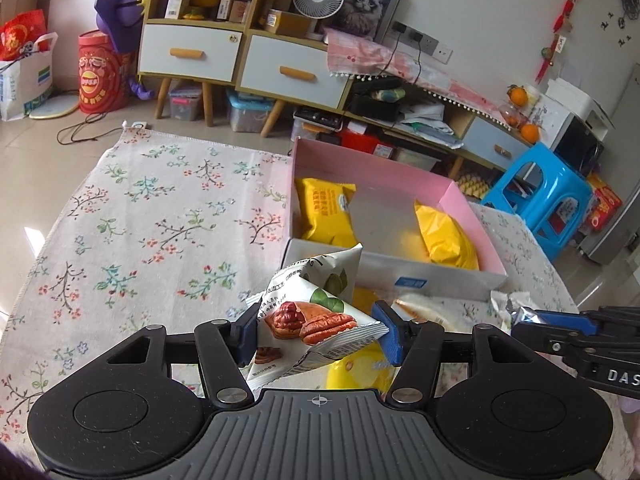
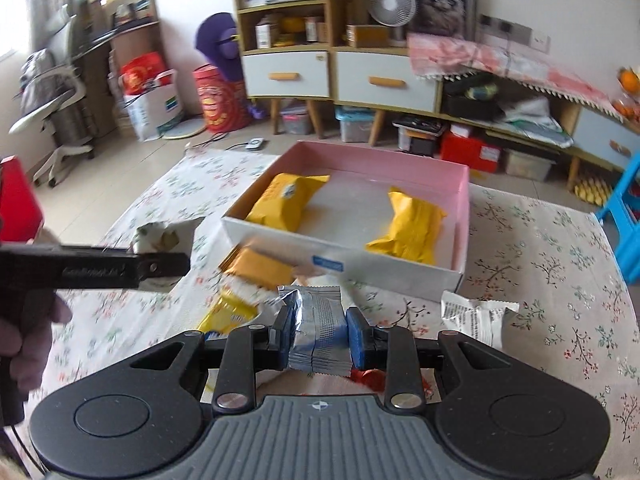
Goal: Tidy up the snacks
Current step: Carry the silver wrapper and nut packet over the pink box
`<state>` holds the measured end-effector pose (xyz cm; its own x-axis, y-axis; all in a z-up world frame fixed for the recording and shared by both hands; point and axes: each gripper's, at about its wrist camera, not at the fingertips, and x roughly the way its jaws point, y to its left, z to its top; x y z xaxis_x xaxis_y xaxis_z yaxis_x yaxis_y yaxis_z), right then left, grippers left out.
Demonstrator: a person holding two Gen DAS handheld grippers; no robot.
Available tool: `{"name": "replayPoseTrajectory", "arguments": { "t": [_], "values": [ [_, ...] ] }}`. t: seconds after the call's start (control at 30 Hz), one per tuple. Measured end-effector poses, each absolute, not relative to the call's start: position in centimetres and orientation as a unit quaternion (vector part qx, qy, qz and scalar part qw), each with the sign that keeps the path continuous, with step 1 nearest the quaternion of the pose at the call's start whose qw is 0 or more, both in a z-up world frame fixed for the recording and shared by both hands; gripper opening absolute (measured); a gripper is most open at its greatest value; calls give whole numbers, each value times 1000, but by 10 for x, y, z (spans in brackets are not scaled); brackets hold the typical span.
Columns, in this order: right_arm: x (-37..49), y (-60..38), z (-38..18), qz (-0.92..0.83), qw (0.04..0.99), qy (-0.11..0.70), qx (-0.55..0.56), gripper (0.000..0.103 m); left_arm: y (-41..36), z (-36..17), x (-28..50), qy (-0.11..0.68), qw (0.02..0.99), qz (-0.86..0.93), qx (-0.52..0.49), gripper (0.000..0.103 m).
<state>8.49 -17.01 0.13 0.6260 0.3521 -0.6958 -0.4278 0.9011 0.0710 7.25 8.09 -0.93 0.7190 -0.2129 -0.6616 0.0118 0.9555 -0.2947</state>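
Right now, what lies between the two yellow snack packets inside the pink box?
Nothing: only the bare grey floor of the pink box separates the left yellow packet from the right yellow packet, shown in both wrist views.

The left gripper (image 1: 316,334) and right gripper (image 2: 320,334) are built alike: black linkage arms joined by round silver screws, blue fingers (image 1: 387,336), a ribbed grey centre plate marked with a small crosshair, and round black discs at each side.

silver packet (image 2: 318,328): glossy foil | box (image 1: 472,196): matt card | tablecloth (image 1: 160,220): woven cloth
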Motion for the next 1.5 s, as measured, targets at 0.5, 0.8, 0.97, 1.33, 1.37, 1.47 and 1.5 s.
{"name": "replayPoseTrajectory", "arguments": {
  "t": [0.5, 0.8, 0.97, 1.33, 1.37, 1.47, 1.5],
  "values": [
    [140, -178, 9, 181, 897, 402, 18, 16, 51, 5, 110, 365, 916, -60, -153, 39],
    [159, -190, 1, 177, 884, 426, 73, 16, 49, 1, 126, 441, 886, -54, -133, 60],
    [157, -189, 0, 186, 879, 434, 66, 16, 51, 1, 123, 452, 886, -49, -89, 80],
    [154, -184, 2, 197, 875, 437, 67, 16, 35, -26, 124, 501, 859, -107, -12, 85],
    [153, -184, 1, 197, 875, 438, 66, 16, 33, -28, 124, 500, 859, -107, -7, 85],
    [154, -184, 0, 196, 874, 440, 64, 16, 30, -32, 123, 491, 864, -112, 1, 85],
    [154, -184, -1, 196, 874, 441, 63, 16, 28, -34, 122, 487, 866, -116, 3, 85]
  ]
}}
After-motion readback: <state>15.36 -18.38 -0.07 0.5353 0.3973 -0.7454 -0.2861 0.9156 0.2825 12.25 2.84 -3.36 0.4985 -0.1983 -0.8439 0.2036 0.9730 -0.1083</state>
